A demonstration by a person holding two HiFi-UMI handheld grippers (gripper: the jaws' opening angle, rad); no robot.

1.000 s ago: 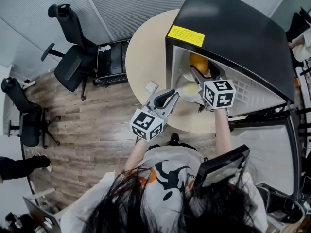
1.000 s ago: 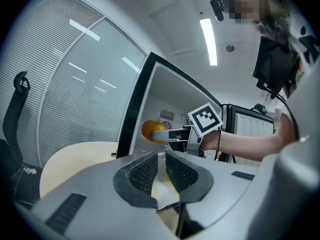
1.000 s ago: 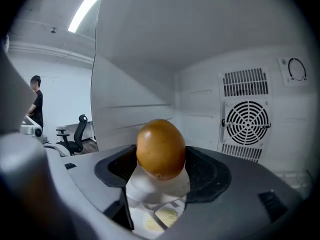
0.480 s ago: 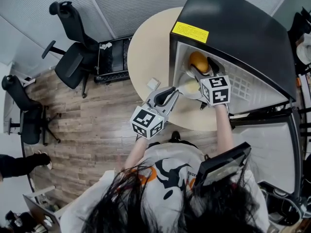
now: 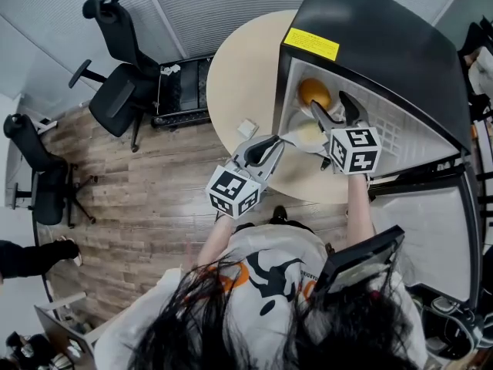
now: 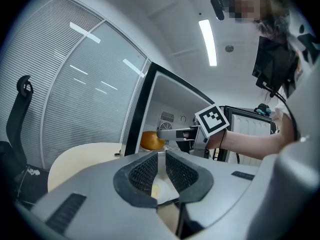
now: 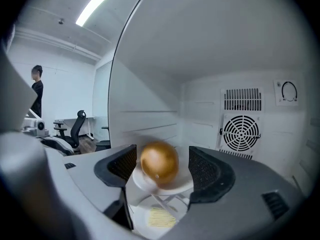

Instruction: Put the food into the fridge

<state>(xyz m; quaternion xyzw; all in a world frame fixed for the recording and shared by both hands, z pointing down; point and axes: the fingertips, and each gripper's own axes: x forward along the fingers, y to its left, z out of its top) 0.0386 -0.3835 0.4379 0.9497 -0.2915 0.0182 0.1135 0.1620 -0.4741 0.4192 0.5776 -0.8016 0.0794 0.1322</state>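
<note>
1. Fridge (image 5: pixel 385 45): black-topped, door open, white inside with a fan grille on the back wall. It seemingly stood on the table's right part.
2. Table (image 5: pixel 239 83): round and pale, mostly bare at the near left.
3. Office chairs (image 5: pixel 115 102): two, black, on the wood floor well apart from the work.
4. Left gripper (image 5: pixel 276 142): clenched on the near rim of the plate, carrying it from the table side.
5. Right gripper (image 5: pixel 331 105): jaws apart and grasping nothing, reached into the fridge. The orange stood just ahead in line with the gap, with no contact evident.
6. Plate (image 5: pixel 293 140): white, bearing a flat yellow portion. It lay at the fridge's mouth, its far part inside and just before the saucer.
7. Orange (image 5: pixel 314 92): on a small white saucer (image 7: pixel 172 186), already deep in the compartment.
8. Step in hand, as judged: the orange looked stowed and the plate was partway in. The next move called for sliding the plate level onto the fridge floor, short of nudging the saucer, then releasing the rim and drawing both grippers out.
</note>
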